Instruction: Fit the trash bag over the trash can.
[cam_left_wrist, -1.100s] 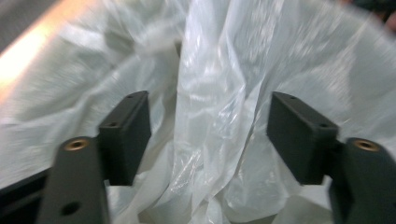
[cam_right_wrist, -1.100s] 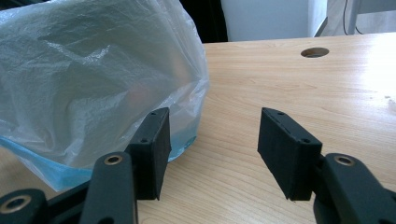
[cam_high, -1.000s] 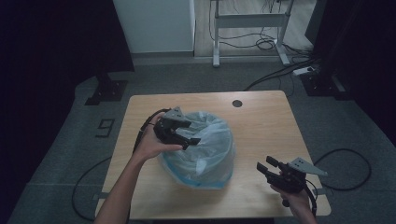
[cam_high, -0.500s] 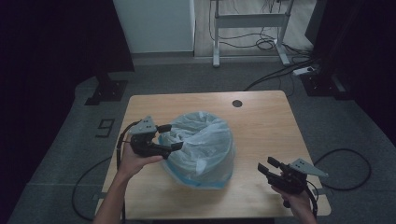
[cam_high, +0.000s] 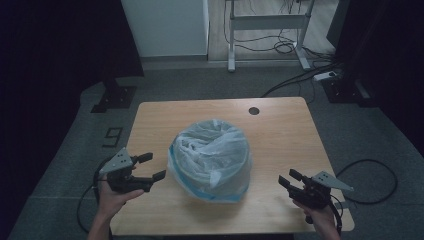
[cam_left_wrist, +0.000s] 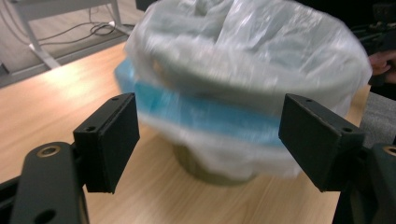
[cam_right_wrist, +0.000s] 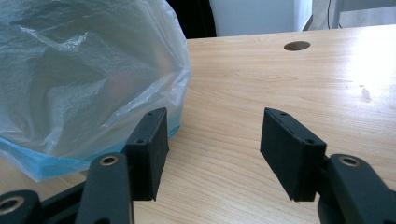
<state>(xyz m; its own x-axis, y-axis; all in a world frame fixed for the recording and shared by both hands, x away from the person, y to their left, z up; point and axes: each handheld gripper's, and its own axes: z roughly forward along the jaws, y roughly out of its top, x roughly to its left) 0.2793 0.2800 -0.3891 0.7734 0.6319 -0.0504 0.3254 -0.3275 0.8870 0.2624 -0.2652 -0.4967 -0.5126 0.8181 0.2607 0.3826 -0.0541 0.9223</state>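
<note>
**Both grippers off the lined bin**

My left gripper (cam_high: 150, 167) sits at the lower left of the high view, jaws parted with nothing between them, aimed across the table at the bin (cam_high: 210, 160). In the left gripper view my 2 black pads (cam_left_wrist: 109, 142) frame the bag-covered bin (cam_left_wrist: 243, 88), which fills the upper middle of that frame, near but apart from the pads. My right gripper (cam_high: 289, 180) rests at the lower right of the high view, also released and empty; in the right gripper view the bag (cam_right_wrist: 84, 79) bulges in the upper left, just beside my left-hand pad (cam_right_wrist: 148, 151), and I cannot tell whether the two touch.

The bin stands at the middle of the table (cam_high: 280, 130). The liner is thin, translucent, crinkled plastic, whitish on top with a blue band where it drapes low around the round wall; its skirt pools on the pale wood-grain top near a round cable hole (cam_high: 254, 110).

I judge the lining step to be at its tidying stage: the bag looks seated over the rim. Next I would need a light pinch on the loose skirt, gathering slack without dragging the light bin.
</note>
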